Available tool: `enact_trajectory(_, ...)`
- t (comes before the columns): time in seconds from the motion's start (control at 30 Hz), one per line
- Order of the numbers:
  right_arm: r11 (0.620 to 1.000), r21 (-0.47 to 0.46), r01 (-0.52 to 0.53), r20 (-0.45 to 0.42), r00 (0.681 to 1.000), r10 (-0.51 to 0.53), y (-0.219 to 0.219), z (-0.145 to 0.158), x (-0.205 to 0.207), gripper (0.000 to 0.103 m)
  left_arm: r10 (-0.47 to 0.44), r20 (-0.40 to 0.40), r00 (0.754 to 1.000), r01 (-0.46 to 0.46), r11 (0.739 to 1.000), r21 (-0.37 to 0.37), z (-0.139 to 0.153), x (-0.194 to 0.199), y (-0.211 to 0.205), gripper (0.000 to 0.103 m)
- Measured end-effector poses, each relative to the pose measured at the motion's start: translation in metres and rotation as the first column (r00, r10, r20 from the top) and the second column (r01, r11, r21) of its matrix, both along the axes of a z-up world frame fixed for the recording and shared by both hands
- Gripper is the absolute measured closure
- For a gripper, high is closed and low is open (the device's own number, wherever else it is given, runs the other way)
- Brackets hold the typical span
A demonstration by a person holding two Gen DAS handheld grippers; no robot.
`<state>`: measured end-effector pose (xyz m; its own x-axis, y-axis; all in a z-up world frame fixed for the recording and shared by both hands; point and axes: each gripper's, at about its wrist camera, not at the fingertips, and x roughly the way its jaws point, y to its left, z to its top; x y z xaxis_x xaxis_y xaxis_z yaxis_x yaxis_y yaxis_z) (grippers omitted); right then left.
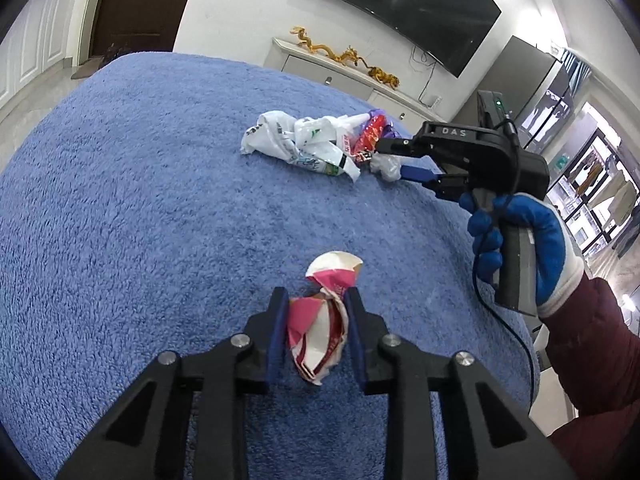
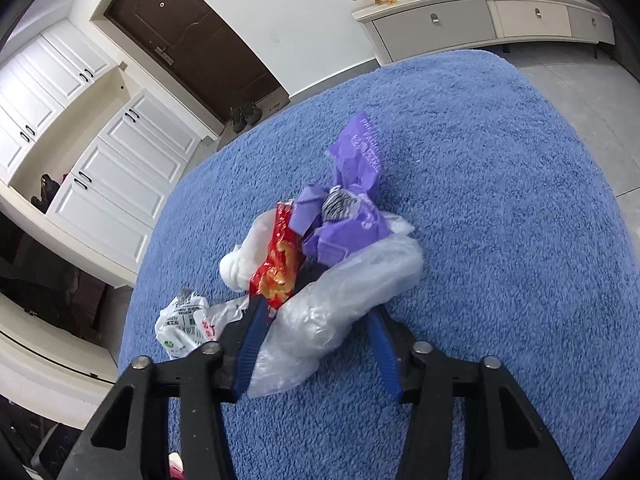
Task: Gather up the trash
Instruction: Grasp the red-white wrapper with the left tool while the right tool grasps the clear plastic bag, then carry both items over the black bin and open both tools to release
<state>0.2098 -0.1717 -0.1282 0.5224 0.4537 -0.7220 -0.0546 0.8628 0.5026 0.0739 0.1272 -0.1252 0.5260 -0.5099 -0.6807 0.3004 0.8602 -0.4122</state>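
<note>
While the crumpled wrapper (image 1: 324, 320) sits between the pads of the left gripper (image 1: 316, 300), both pads touching its sides, its long axis runs from 6 to 12 o'clock, straight along the fingers. The right gripper (image 2: 316, 316) straddles a clear plastic bag (image 2: 340, 312) with jaws parted; its left pad touches, its right stands apart. The trash pile (image 1: 320, 144) lies at 12 o'clock from the left hand, near the blue blanket's (image 1: 140, 200) far edge, with open room at 9 o'clock.

Blanket (image 1: 140, 200) — blue; crumpled cup (image 1: 320, 320) — pink and white; wrappers — purple (image 2: 352, 216), red-gold (image 2: 280, 264); glove (image 1: 536, 240) — blue, white cuff.
</note>
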Motion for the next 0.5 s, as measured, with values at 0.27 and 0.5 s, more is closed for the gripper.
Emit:
enact_trajectory(0.27,0.999,0.031,-0.024,0.017,1.0,0.024,-0.013,0.001,-0.011,0.071,0.016,0.007,1.0,-0.017,1.0,0.025,0.004,-0.001,-0.001,0.079)
enact_trajectory(0.5,0.996,0.042,-0.084,0.067,0.994,0.081,-0.019,0.023,-0.051,0.071,0.046,0.013,0.999,-0.046,0.999,-0.017,0.016,-0.001,0.002,0.079)
